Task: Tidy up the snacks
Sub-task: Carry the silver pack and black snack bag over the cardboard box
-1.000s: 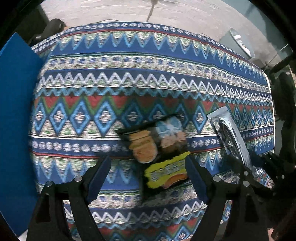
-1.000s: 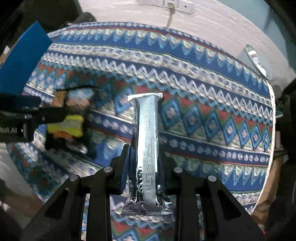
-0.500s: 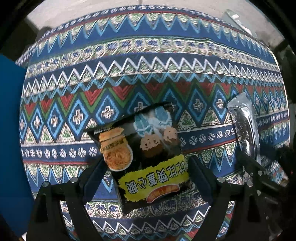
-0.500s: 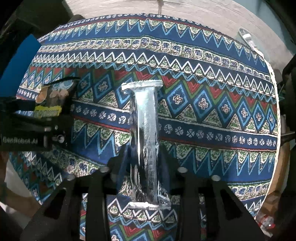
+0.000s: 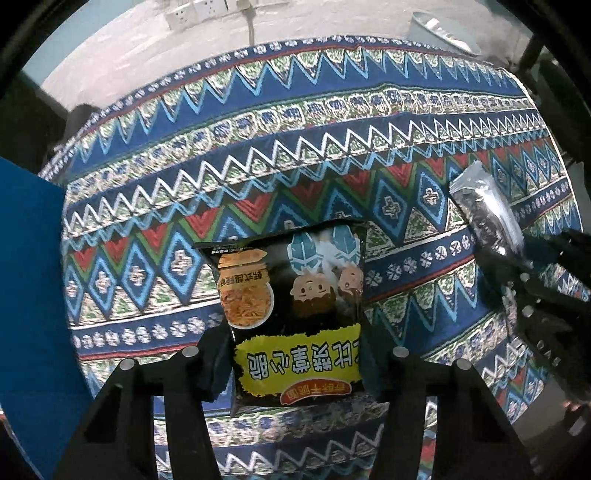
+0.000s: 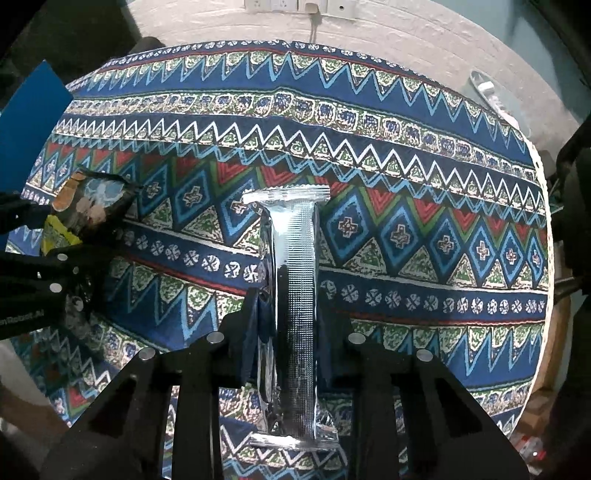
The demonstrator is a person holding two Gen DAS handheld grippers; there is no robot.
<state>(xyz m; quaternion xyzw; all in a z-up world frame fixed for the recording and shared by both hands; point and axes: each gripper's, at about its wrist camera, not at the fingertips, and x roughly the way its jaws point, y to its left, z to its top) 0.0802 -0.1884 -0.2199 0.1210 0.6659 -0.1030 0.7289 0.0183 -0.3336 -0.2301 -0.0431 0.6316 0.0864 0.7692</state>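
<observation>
A black snack bag (image 5: 291, 306) with a yellow label and cartoon faces sits between the fingers of my left gripper (image 5: 295, 365), which is shut on its lower part and holds it over the patterned tablecloth (image 5: 295, 147). The bag also shows at the left of the right wrist view (image 6: 88, 203). My right gripper (image 6: 291, 328) is shut on a long silver foil packet (image 6: 295, 295), held edge-on and pointing away. The packet also shows at the right of the left wrist view (image 5: 487, 210).
A round table covered in blue, red and green zigzag cloth (image 6: 369, 147) fills both views. A blue flat panel (image 5: 29, 295) stands at the left edge. A grey bin (image 5: 443, 33) stands on the floor beyond the table. Wall sockets (image 6: 295, 5) are behind.
My left gripper has closed from open onto the black snack bag and lifted it. My right gripper still holds the silver packet and has shifted slightly.
</observation>
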